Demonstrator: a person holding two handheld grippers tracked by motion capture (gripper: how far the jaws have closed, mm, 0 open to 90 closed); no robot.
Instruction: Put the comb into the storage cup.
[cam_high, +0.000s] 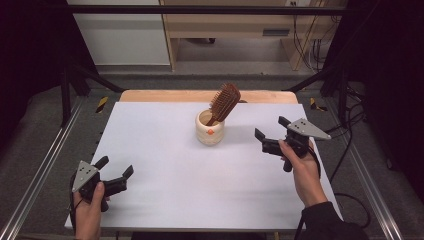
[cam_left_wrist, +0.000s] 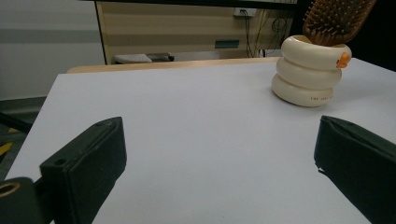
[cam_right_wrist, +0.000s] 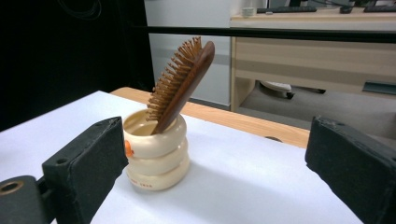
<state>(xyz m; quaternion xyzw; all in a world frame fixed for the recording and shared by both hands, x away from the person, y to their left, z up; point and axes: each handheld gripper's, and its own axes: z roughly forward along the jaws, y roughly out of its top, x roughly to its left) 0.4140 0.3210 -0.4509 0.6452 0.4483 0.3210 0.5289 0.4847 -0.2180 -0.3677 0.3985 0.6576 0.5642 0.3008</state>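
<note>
A cream ribbed cup (cam_high: 210, 129) (cam_left_wrist: 308, 75) (cam_right_wrist: 156, 151) with a small orange mark stands at the middle back of the white table. A brown wooden hairbrush (cam_high: 224, 103) (cam_left_wrist: 336, 19) (cam_right_wrist: 181, 80) leans in it, handle down, bristle head up and tilted right. My left gripper (cam_high: 116, 168) (cam_left_wrist: 219, 172) is open near the front left corner, held by a hand, with nothing between its jaws. My right gripper (cam_high: 271, 127) (cam_right_wrist: 215, 177) is open to the right of the cup, apart from it, pointing toward it.
The white table top (cam_high: 175, 175) lies on a wooden board (cam_high: 150, 96) that shows at the back edge. Metal frame rails (cam_high: 35, 180) run along both sides. Cables (cam_high: 350, 145) hang at the right. A wooden desk (cam_high: 230, 30) stands behind.
</note>
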